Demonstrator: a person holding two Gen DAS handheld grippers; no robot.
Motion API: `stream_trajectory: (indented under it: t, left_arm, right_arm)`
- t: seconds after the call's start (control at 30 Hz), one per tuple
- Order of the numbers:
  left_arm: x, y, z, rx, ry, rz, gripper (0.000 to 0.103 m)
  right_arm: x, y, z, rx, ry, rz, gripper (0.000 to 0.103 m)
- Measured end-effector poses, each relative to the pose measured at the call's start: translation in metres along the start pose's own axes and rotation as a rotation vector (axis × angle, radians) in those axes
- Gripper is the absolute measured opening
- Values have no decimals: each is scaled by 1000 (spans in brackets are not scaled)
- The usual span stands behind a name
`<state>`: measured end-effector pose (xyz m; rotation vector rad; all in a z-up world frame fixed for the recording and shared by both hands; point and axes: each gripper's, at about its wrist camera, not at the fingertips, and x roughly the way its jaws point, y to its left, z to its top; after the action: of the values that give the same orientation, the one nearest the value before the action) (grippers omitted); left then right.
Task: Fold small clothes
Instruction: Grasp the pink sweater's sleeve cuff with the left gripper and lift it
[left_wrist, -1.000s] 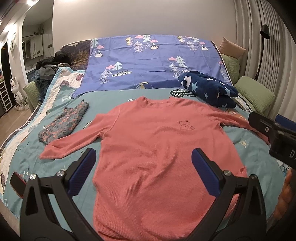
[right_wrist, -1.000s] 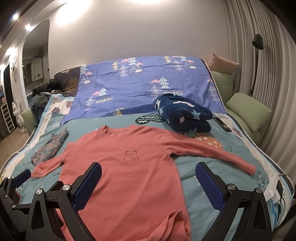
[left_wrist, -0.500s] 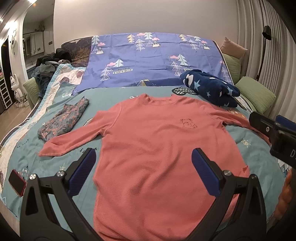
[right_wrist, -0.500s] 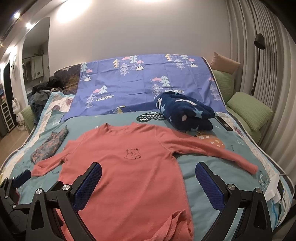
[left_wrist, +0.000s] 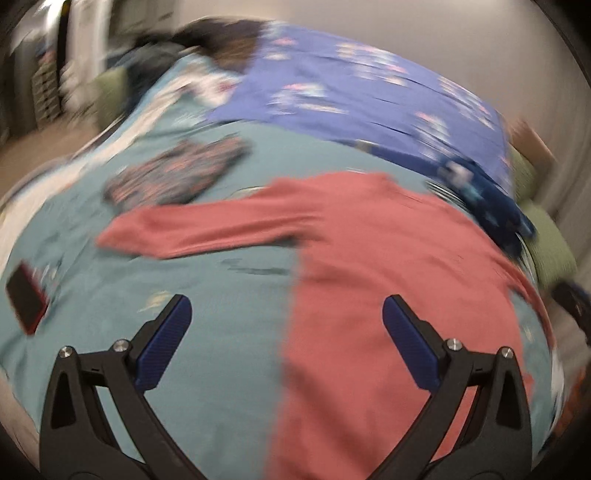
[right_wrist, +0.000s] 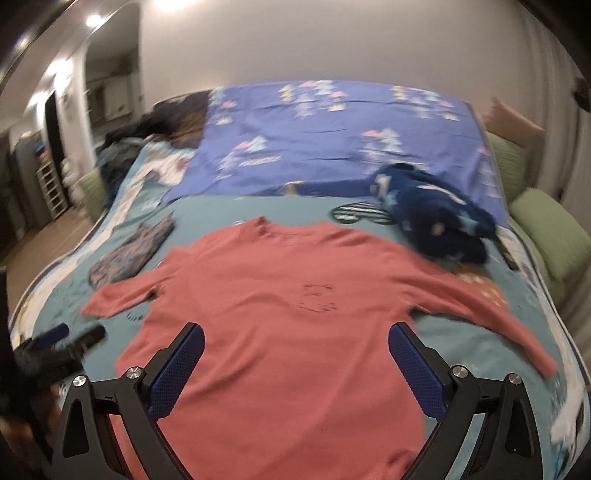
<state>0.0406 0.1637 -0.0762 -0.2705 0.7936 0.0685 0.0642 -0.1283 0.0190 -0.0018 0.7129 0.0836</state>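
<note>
A salmon-pink long-sleeved top (right_wrist: 288, 295) lies flat on the teal bed cover (right_wrist: 207, 210), front up, both sleeves spread out. My right gripper (right_wrist: 295, 363) hovers open over its lower middle, nothing between the fingers. My left gripper (left_wrist: 286, 339) is open above the top's left side edge, left finger over the bare cover, right finger over pink cloth (left_wrist: 388, 280). The left sleeve (left_wrist: 207, 229) stretches away to the left. The left wrist view is blurred by motion. The left gripper (right_wrist: 55, 343) also shows at the lower left of the right wrist view.
A folded floral garment (right_wrist: 129, 254) lies left of the top. A dark blue star-print bundle (right_wrist: 436, 218) sits at the back right. A purple tree-print sheet (right_wrist: 332, 140) covers the head end. Green cushions (right_wrist: 546, 229) line the right edge. A red-edged phone (left_wrist: 26, 299) lies at the near left.
My left gripper has swung left, from over the top's middle to its left edge. My right gripper has shifted left and forward, now centred over the body. Both stay open.
</note>
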Motion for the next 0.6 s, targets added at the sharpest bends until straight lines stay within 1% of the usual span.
stream_trajectory:
  t: [0.07, 0.1, 0.13, 0.17, 0.2, 0.27, 0.33, 0.47, 0.6]
  left_arm:
    - [17, 48, 8, -109, 4, 41, 102]
    - [24, 66, 10, -149, 7, 49, 102]
    - [35, 92, 13, -212, 15, 51, 102]
    - [42, 104, 14, -247, 24, 52, 102]
    - [55, 124, 15, -307, 42, 56, 102]
    - [79, 157, 14, -423, 73, 70, 96]
    - [101, 180, 13, -513, 98, 64, 95]
    - [139, 213, 12, -671, 124, 39, 88]
    - [168, 232, 16, -766, 113, 46, 83]
  right_arm:
    - [13, 9, 6, -28, 19, 39, 98]
    - [20, 13, 7, -40, 28, 57, 98]
    - [27, 17, 9, -52, 36, 72, 98]
    - [32, 20, 11, -61, 40, 77, 98]
    - [38, 23, 13, -74, 43, 83, 98]
    - [51, 27, 17, -97, 52, 101, 98]
    - [66, 31, 22, -108, 67, 121, 98]
    - [91, 31, 27, -109, 104, 126, 98]
    - [111, 28, 29, -106, 134, 111, 98]
